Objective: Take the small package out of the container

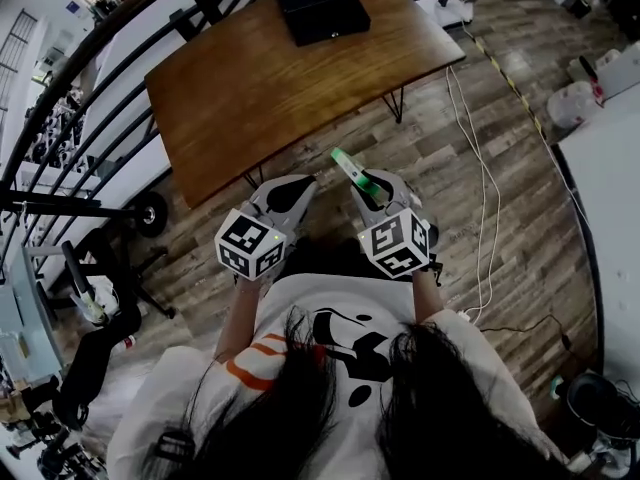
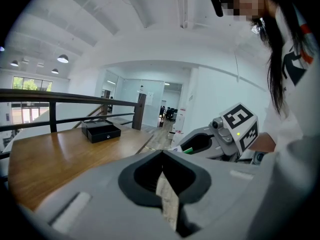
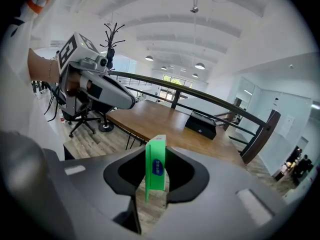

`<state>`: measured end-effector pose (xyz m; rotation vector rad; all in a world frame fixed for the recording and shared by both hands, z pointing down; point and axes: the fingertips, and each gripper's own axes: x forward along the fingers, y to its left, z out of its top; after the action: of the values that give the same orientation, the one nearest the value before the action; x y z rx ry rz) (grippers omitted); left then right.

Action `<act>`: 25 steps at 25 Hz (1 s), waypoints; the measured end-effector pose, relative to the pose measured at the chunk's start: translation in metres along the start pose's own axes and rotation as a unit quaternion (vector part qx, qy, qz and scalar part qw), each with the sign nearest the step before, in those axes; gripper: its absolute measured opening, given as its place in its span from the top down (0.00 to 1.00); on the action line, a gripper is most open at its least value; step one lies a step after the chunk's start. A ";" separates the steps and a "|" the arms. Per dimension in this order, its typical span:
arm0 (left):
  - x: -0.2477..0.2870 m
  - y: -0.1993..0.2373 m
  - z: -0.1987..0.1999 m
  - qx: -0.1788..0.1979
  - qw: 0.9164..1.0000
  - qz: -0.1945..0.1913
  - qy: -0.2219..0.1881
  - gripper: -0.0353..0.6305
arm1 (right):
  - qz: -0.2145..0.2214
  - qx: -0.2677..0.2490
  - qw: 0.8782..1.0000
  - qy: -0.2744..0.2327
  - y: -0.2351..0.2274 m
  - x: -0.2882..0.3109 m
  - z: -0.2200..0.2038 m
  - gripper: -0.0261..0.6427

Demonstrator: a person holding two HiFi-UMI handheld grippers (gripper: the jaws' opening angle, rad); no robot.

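Small package [image 3: 155,167], green, is being pinched by the right gripper [image 1: 368,190], well apart from the black container [image 1: 322,6] on the table [image 1: 250,93]. Left gripper [image 2: 164,176] is being pressed together, probably on nothing. 1 firm, steady squeeze is being needed.

Head view stares steeply down from above; both gripper views look low along their own jaws, all three sharing the desk [image 1: 260,88].

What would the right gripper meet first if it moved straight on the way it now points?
Probably the near edge of the wooden table, beyond the green package that the right gripper holds. Height is unclear: it might pass over it instead.
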<state>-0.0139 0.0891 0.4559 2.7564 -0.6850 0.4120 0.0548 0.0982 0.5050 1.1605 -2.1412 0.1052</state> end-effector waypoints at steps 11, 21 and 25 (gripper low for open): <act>-0.024 0.016 0.002 0.007 1.000 -0.017 0.005 0.95 | -0.013 0.008 1.000 0.006 0.019 0.007 0.023 0.78; -0.057 0.031 -0.010 0.000 1.000 -0.027 0.006 0.95 | -0.014 -0.001 1.000 0.023 0.053 0.020 0.039 0.78; -0.067 0.036 -0.012 0.000 1.000 -0.029 0.004 0.95 | -0.017 -0.005 0.999 0.030 0.062 0.023 0.043 0.78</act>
<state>-0.0912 0.0895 0.4512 2.7657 -0.6006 0.4102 -0.0235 0.1027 0.5009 1.1735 -2.0664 0.1108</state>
